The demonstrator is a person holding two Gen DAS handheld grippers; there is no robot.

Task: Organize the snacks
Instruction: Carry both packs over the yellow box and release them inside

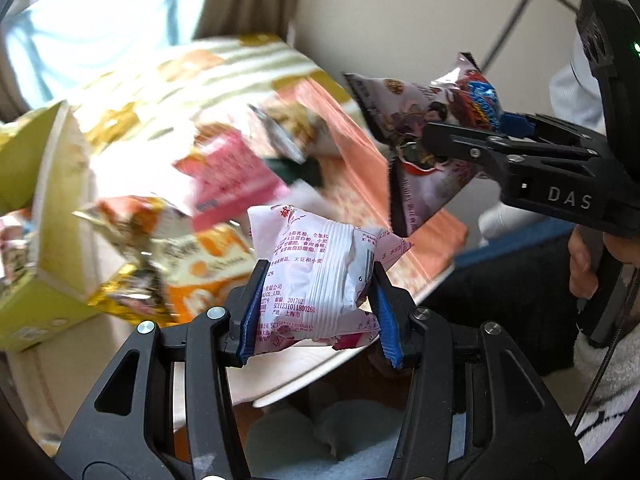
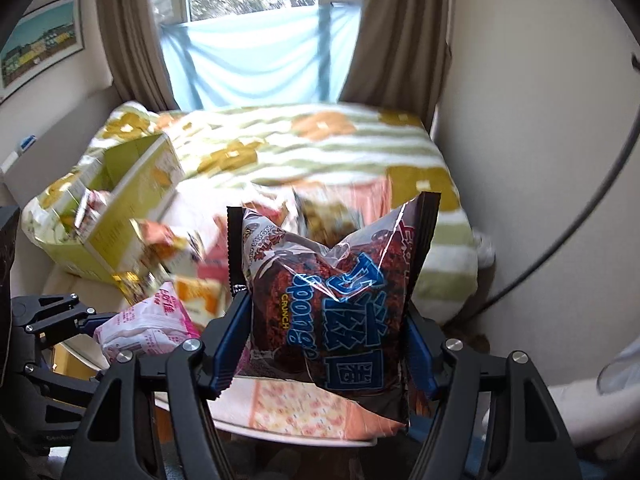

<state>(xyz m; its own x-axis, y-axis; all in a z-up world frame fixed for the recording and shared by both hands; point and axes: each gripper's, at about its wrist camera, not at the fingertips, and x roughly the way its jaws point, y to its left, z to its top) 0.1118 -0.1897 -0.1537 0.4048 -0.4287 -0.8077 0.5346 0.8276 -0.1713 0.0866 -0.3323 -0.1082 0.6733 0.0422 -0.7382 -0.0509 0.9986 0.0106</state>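
My left gripper [image 1: 316, 304] is shut on a white and pink snack packet [image 1: 320, 276], held above the near edge of the tray; the packet also shows in the right wrist view [image 2: 144, 324]. My right gripper [image 2: 324, 344] is shut on a dark brown Sponge Crunch bag [image 2: 332, 304], held in the air; the bag [image 1: 424, 120] and the right gripper [image 1: 444, 142] show at the upper right in the left wrist view. Several loose snack packets [image 1: 192, 216] lie on a pink-patterned tray [image 1: 416, 240]. A yellow-green cardboard box [image 2: 128, 208] stands open at the left with packets inside.
The tray [image 2: 304, 412] lies on a bed with a green-striped blanket [image 2: 320, 148]. A window with brown curtains [image 2: 384, 40] is behind. A wall [image 2: 540, 160] and a dark cable [image 2: 592, 208] are at the right. A person's hand [image 1: 584, 264] holds the right gripper.
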